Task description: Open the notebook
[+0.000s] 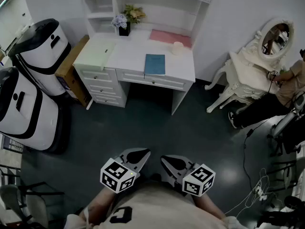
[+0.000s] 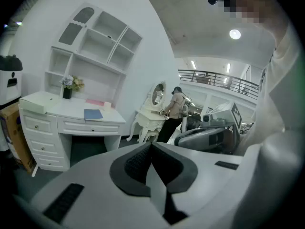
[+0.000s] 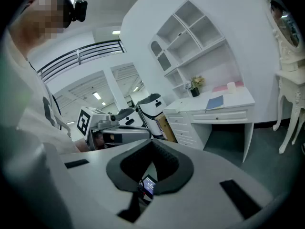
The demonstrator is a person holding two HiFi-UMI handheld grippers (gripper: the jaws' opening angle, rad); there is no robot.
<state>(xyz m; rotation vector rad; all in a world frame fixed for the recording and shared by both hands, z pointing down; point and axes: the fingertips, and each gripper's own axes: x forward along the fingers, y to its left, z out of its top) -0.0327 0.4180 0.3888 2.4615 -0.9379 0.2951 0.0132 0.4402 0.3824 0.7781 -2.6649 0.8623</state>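
Note:
A blue notebook [image 1: 155, 64] lies closed on the white desk [image 1: 183, 68] at the far side of the room; it also shows in the left gripper view [image 2: 93, 114] and the right gripper view [image 3: 215, 102]. Both grippers are held close to the person's body, far from the desk, and point toward it. The left gripper [image 1: 141, 153] is shut with nothing between its pads [image 2: 138, 163]. Beside it, the right gripper [image 1: 165, 161] is also shut and empty, its dark pads [image 3: 167, 163] meeting at the tip.
Dark floor lies between me and the desk. On the desk stand a flower pot [image 1: 125, 25], a pink sheet [image 1: 169, 37], a white cup [image 1: 177, 47] and a pale folder [image 1: 97, 51]. Two white machines [image 1: 38, 46] and a cardboard box [image 1: 71, 70] are at left. A vanity table [image 1: 252, 66] and a seated person [image 1: 286, 85] are at right.

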